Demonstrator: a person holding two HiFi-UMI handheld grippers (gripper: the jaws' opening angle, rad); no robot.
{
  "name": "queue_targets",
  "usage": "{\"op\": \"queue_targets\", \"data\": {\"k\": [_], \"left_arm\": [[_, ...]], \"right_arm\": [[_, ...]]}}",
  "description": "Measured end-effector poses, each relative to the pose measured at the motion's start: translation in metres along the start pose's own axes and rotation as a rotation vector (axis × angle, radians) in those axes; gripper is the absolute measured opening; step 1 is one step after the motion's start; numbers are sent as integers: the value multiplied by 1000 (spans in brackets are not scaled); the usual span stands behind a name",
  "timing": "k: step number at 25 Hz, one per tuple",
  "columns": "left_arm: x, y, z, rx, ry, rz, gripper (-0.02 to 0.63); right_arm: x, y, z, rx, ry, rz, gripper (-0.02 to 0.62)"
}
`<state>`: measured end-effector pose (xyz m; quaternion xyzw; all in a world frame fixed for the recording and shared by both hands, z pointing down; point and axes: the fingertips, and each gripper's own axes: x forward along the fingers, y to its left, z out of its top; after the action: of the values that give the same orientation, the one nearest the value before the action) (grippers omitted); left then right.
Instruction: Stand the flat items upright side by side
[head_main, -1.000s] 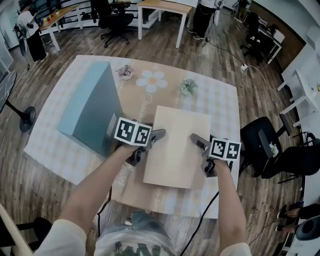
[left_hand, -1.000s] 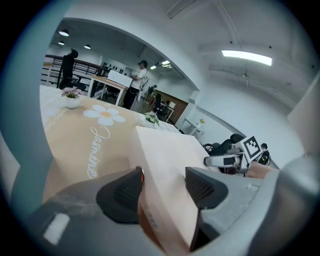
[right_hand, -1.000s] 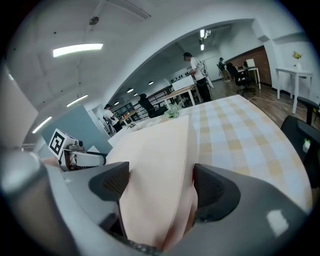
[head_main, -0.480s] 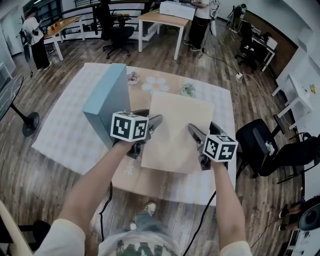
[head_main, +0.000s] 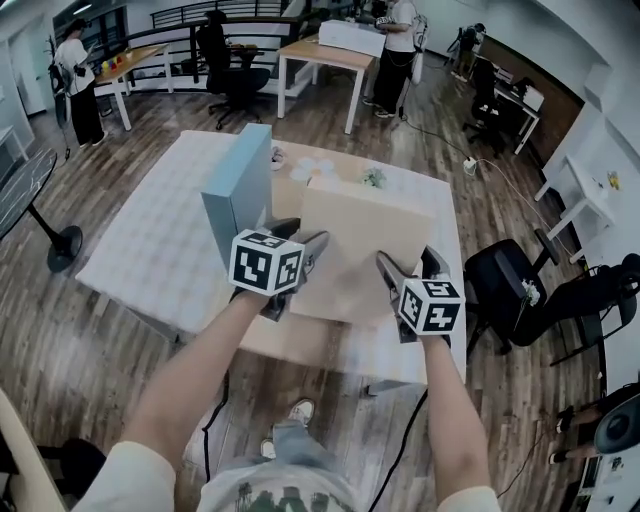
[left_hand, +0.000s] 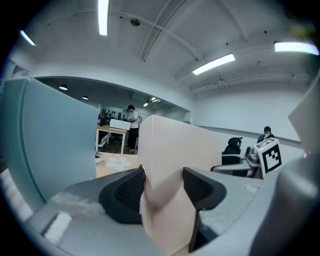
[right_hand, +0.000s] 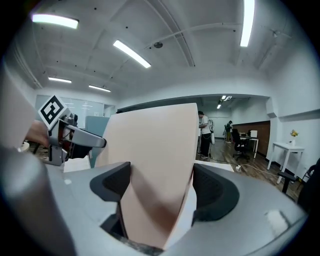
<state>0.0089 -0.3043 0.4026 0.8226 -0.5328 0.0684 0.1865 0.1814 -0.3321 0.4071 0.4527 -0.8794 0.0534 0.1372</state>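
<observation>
A flat beige box (head_main: 365, 235) is tilted up off the table, its near edge lifted and its far edge down by the table. My left gripper (head_main: 300, 245) is shut on its left side and my right gripper (head_main: 405, 265) on its right side. In the left gripper view the beige box (left_hand: 180, 160) fills the gap between the pads of the left gripper (left_hand: 162, 187). The right gripper view shows the beige box (right_hand: 155, 150) wedged in the right gripper (right_hand: 160, 187). A blue-grey box (head_main: 240, 195) stands upright just left of it, and that blue-grey box (left_hand: 50, 135) appears close beside the left jaw.
The table (head_main: 150, 230) has a white checked cloth and a tan runner with a flower mat (head_main: 315, 168) and a small plant (head_main: 373, 178) at the back. A black office chair (head_main: 510, 290) stands to the right. Desks and people are far behind.
The beige box has gone from lying flat to steeply tilted up, both grippers rising with it. The blue-grey box stays upright at the left.
</observation>
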Motion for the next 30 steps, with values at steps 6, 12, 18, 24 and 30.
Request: {"op": "queue_targets", "data": {"k": [6, 12, 18, 24, 30], "left_arm": [[-29, -20, -9, 38, 8, 0, 254], [-42, -32, -18, 57, 11, 21, 255], [-50, -43, -27, 77, -21, 52, 256], [-61, -51, -29, 46, -56, 146, 256], [-69, -50, -35, 41, -77, 247, 256]], "right_arm": [[-29, 15, -5, -34, 19, -13, 394], [-45, 22, -12, -50, 40, -1, 396], [-56, 22, -18, -111, 11, 42, 396], [-66, 23, -17, -160, -15, 155, 379], [-70, 27, -20, -182, -40, 318, 379]]}}
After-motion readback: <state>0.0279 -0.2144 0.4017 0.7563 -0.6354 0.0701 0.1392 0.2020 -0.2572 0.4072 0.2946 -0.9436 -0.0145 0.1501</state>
